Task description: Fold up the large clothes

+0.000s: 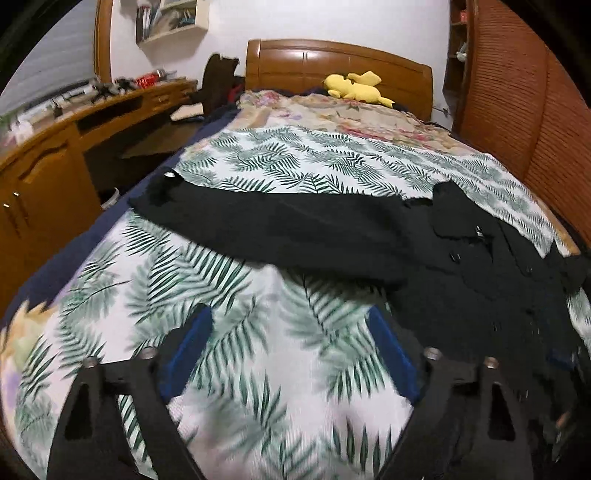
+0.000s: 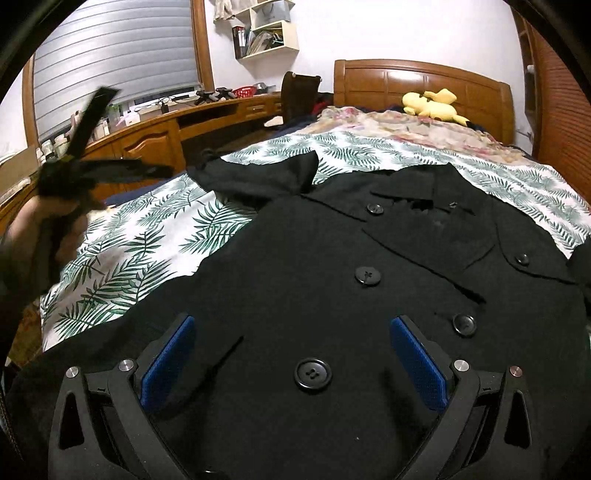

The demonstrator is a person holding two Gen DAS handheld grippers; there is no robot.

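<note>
Above the black coat point(image 2: 332, 258) on the bed, both the left gripper point(image 1: 291, 325) and right gripper point(image 2: 291, 332) hang wide open, empty.

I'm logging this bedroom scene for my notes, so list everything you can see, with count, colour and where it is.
coat: one, black, buttoned, spread front-up on the bed, one sleeve stretched sideways
leaf-print sheet: one, white and green, under the coat
floral blanket: one, beige and pink, at the head end
plush toy: one, yellow, by the headboard
headboard: one, brown wood, against the wall
desk: one, brown wood, cluttered, beside the bed
wall shelf: one, white, above the desk
wardrobe: one, brown, slatted, other side of the bed
left gripper: black, blue pads, open above the sheet
right gripper: black, blue pads, open over the coat front
</note>
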